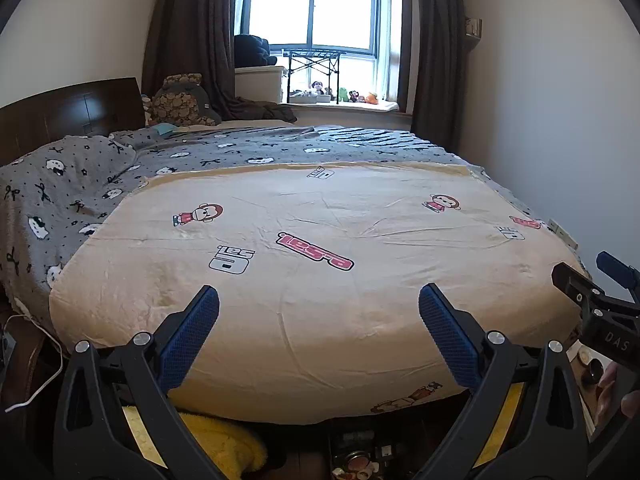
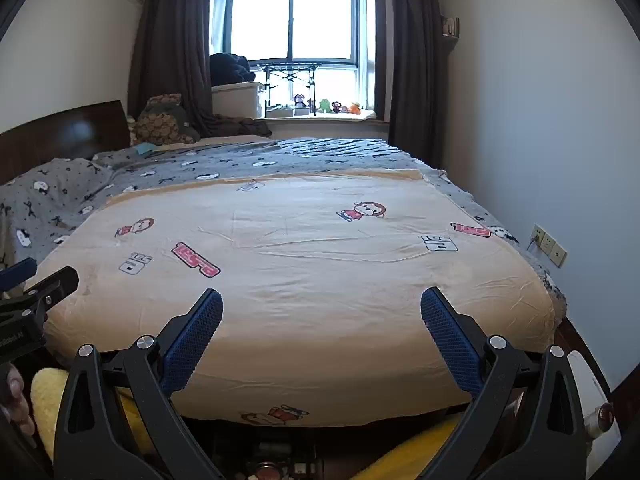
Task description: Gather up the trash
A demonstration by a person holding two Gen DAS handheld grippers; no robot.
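Observation:
Both grippers hover above the foot of a bed with a beige cartoon-print blanket (image 1: 320, 272), also seen in the right wrist view (image 2: 312, 280). My left gripper (image 1: 319, 300) is open and empty, blue pads wide apart. My right gripper (image 2: 321, 302) is open and empty too; it also shows at the right edge of the left wrist view (image 1: 596, 280). A small turquoise item (image 1: 165, 129) lies far off near the headboard; I cannot tell what it is. Small items on the floor under the bed foot (image 1: 356, 460) are unclear.
A grey patterned quilt (image 1: 80, 200) covers the bed's far and left part. Dark headboard (image 1: 68, 112) at left. Window sill with small toys (image 1: 344, 98) at the back. White wall with sockets (image 2: 550, 244) close on the right. Yellow fluffy cloth (image 1: 224, 444) lies below.

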